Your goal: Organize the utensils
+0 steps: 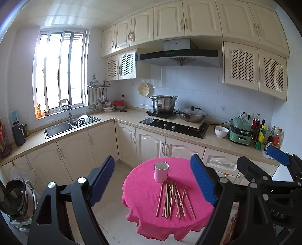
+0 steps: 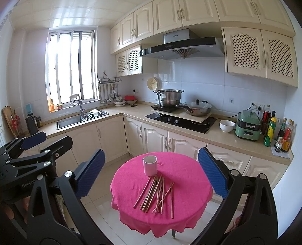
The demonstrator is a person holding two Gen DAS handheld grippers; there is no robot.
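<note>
You held both grippers high, left gripper [image 1: 152,181] and right gripper [image 2: 151,171] each with fingers wide apart and empty. The chopsticks [image 1: 173,199] lay scattered at lower centre on the pink table [image 1: 143,192], just in front of the cup [image 1: 161,171]. Best was to pinch one stick near its middle, clear of its crossed neighbours. Nothing blocked your approach; the pot [image 1: 164,103] sat well apart, upper centre.

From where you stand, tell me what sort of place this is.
A home kitchen: a sink under the window, a hob with a pot beneath a hood, and wall cupboards. Chopsticks lie on a small pink-clothed table.
</note>
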